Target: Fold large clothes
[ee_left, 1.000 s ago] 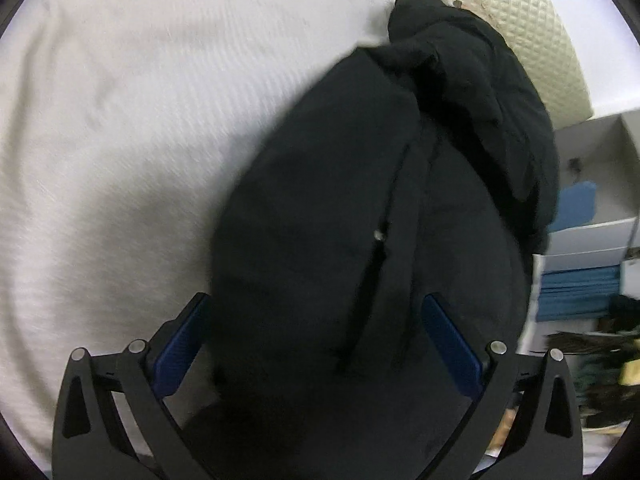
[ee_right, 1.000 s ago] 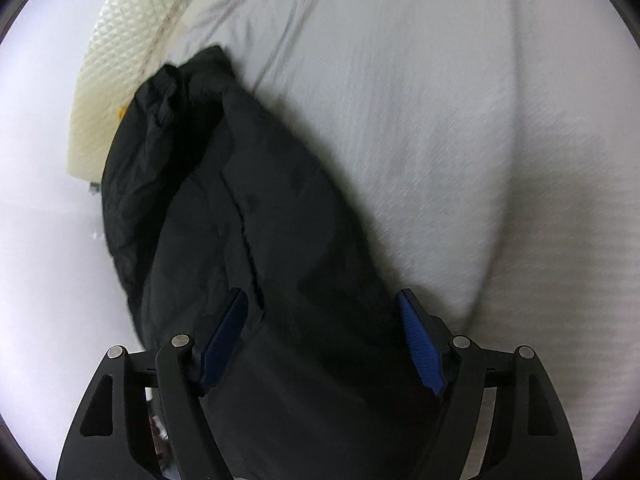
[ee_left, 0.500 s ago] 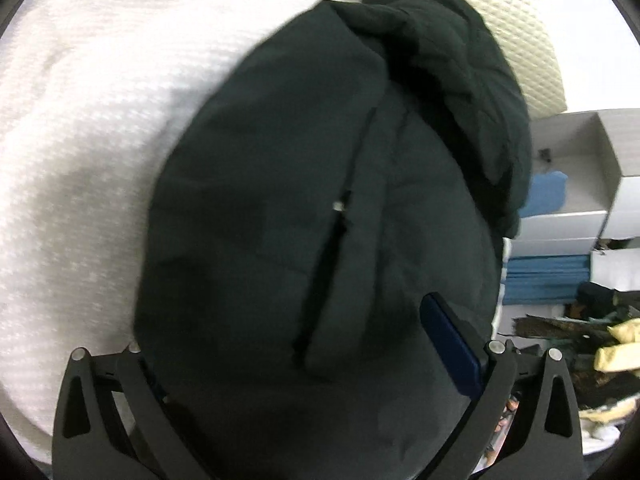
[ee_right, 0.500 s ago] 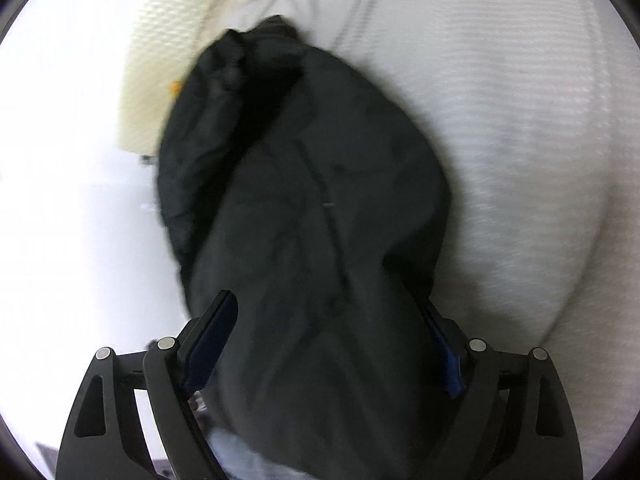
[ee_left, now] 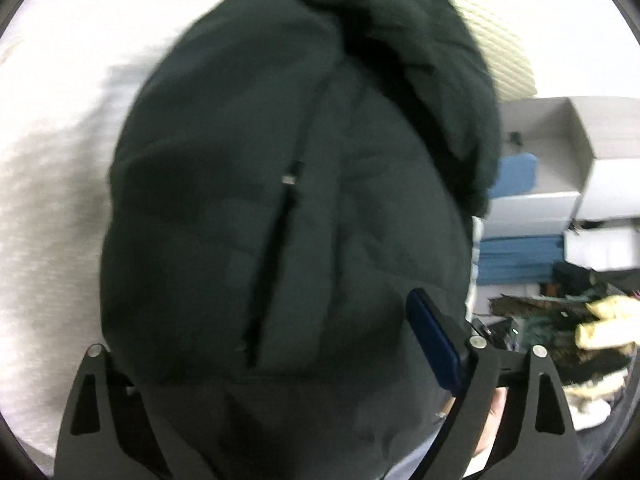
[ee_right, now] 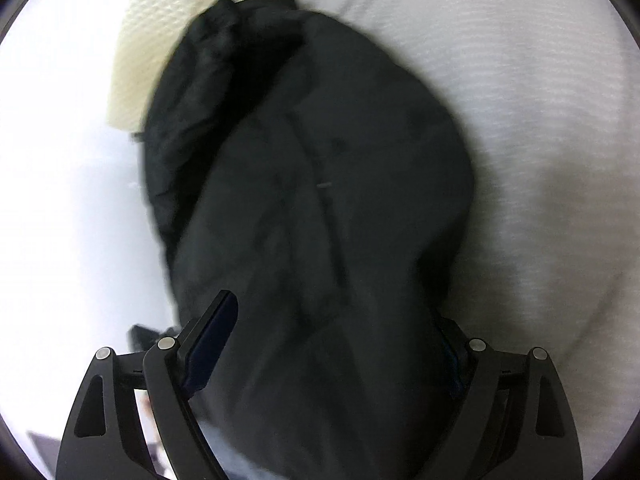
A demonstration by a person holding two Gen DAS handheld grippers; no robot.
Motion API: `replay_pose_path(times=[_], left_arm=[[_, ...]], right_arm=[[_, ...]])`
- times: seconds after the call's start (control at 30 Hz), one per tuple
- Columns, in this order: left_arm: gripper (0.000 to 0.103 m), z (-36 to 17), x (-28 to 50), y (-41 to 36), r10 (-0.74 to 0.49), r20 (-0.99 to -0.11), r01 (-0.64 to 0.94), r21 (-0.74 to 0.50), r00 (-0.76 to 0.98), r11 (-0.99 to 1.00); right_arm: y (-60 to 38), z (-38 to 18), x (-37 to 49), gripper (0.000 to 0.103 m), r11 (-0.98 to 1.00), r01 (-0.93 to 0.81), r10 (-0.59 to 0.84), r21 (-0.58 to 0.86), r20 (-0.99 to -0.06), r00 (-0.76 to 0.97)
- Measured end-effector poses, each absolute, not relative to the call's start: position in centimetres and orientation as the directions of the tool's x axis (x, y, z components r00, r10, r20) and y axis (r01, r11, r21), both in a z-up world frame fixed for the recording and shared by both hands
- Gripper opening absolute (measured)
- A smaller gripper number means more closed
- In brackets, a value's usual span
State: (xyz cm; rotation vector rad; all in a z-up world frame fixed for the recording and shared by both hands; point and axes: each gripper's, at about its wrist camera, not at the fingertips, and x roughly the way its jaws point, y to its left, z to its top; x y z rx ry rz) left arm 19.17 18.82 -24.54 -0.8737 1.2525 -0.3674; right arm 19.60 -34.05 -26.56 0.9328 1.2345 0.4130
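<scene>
Since a second earlier the jacket had risen off the bed, draped across both wide-spread tools, left and right; whether either pinched cloth I could not tell, and the fold-over probably needed carrying forward next.

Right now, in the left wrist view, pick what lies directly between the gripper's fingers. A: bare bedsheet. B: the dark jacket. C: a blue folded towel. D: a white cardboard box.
B: the dark jacket fills the space between the left gripper fingers, draping over the left finger; the white box and blue fabric sit off to the right, beyond the bed.
</scene>
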Motion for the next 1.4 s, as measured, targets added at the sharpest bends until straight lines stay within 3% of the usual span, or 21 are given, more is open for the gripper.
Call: replay_pose_path(times=[0.17,0.33,0.53,0.6,0.7,0.87,1.0,1.4], left_arm=[[0.077,-23.6,19.4,18.1,-0.714,-0.617,-0.141,-0.781,0.333,0.609],[0.057,-23.2,19.2,18.8,-0.736,-0.569,-0.13,-0.815,0.366,0.565],[0.028,-22.7,19.0,18.8,-0.737,-0.551,-0.115,-0.824,0.392,0.555],[0.023,-22.3,19.1,18.7,-0.742,-0.536,-0.098,-0.831,0.404,0.547],[0.016,-21.7,19.1,18.6,-0.749,-0.508,-0.083,-0.846,0.425,0.527],[0.01,-19.8,18.6,19.1,-0.751,-0.48,-0.073,-0.86,0.454,0.505],[0.008,-16.5,18.0,20.0,-0.744,-0.458,-0.063,-0.868,0.487,0.493],[0.006,-7.9,11.1,24.2,-0.756,-0.353,0.047,-0.891,0.551,0.451]], right_arm=[[-33.1,-23.6,19.7,0.087,0.488,0.046,0.804,0.872,-0.469,0.364],[-32.5,-22.5,19.7,0.084,0.473,-0.019,0.82,0.881,-0.433,0.374],[-32.1,-21.6,19.2,0.047,0.54,-0.075,0.794,0.838,-0.478,0.376],[-31.7,-21.1,19.1,0.029,0.576,-0.1,0.775,0.811,-0.502,0.385],[-30.6,-20.1,19.1,0.013,0.621,-0.122,0.742,0.774,-0.531,0.411],[-30.7,-17.4,17.7,0.008,0.643,-0.125,0.686,0.755,-0.496,0.532],[-32.3,-15.3,16.1,0.006,0.581,-0.114,0.679,0.806,-0.402,0.614],[-33.9,-7.2,6.7,0.006,0.553,-0.313,0.727,0.772,-0.264,0.634]])
